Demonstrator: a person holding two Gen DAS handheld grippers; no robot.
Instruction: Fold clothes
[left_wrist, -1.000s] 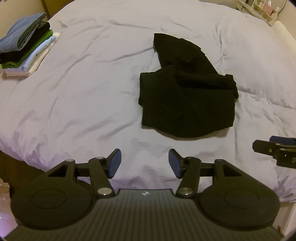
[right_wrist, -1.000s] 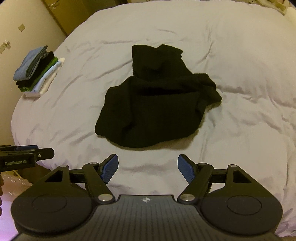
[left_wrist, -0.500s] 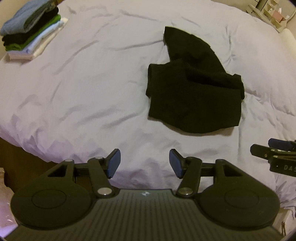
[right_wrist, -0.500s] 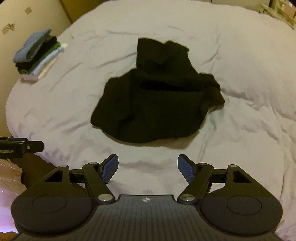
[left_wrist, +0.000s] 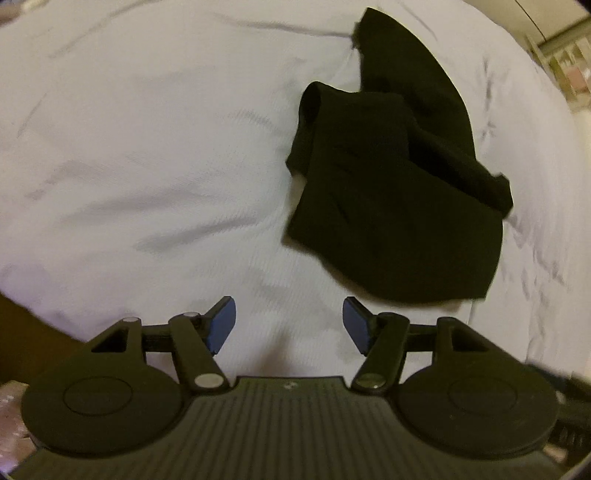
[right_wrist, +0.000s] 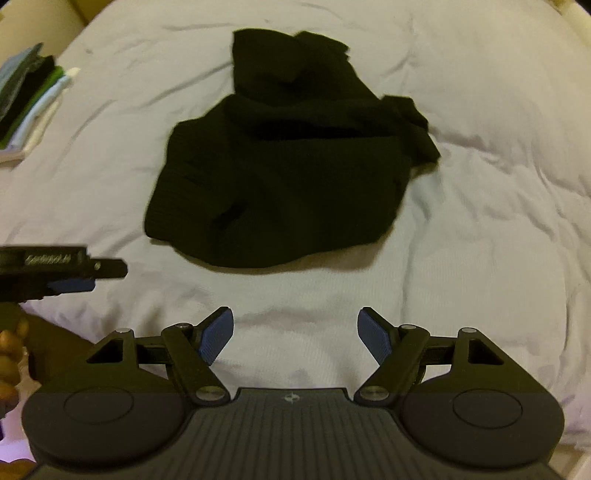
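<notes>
Black garment (left_wrist: 399, 184): crumpled, unfolded, on the pale bed cover (left_wrist: 147, 147).

Left wrist view. Garment up and right of centre, larger and nearer than a second ago; rolled edge at its upper left, one dark flap reaching toward the top, rounded hem nearest the camera. Left gripper (left_wrist: 289, 325) low over the bare cover, short of the hem and apart from it; blue-padded fingers (left_wrist: 221, 323) set apart, just widened further, only cover between them. Stack of folded clothes, seen at upper left a second ago, gone from this view. Shelving at the far upper right, blurred. Picture soft with motion.

Right wrist view. Garment (right_wrist: 288, 155) centred, filling more of the picture than before; sleeve-like flap trailing to its right, a small fold near its lower left. Right gripper (right_wrist: 295, 334) above the bare bed cover (right_wrist: 480, 184), short of the near hem, not touching; fingers (right_wrist: 218, 334) spread wide, opened slightly further, nothing between them. Left gripper (right_wrist: 74, 275) at the left edge, side-on, higher in the picture than a second ago, near the garment's lower-left corner but apart from it. Hand (right_wrist: 11, 354) partly visible beneath. Stack of folded clothes (right_wrist: 29, 99) at the far left, well apart from the garment, closer to the picture's edge than before.
</notes>
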